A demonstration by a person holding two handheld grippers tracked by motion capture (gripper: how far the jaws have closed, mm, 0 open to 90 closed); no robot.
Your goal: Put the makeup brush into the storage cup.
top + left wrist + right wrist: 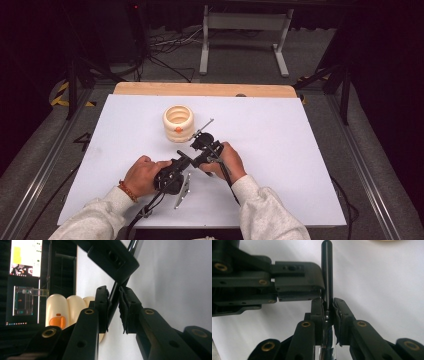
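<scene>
The person wears a light grey sweatshirt with ribbed cuffs on both sleeves (260,202), and a beaded orange-brown bracelet (128,191) at the left wrist. Each hand-held gripper is matt black plastic: the left hand-held gripper (114,312) and the right hand-held gripper (328,320) have angular linked arms set with brass-coloured rivets and small dark screw holes, ending in blocky jaws faced with rough black pads. A black cable (142,212) trails from the left one.

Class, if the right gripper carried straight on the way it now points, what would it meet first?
Probably the left gripper, whose jaws close on the same black-handled metal tool just ahead of the right gripper; depth is uncertain.
</scene>
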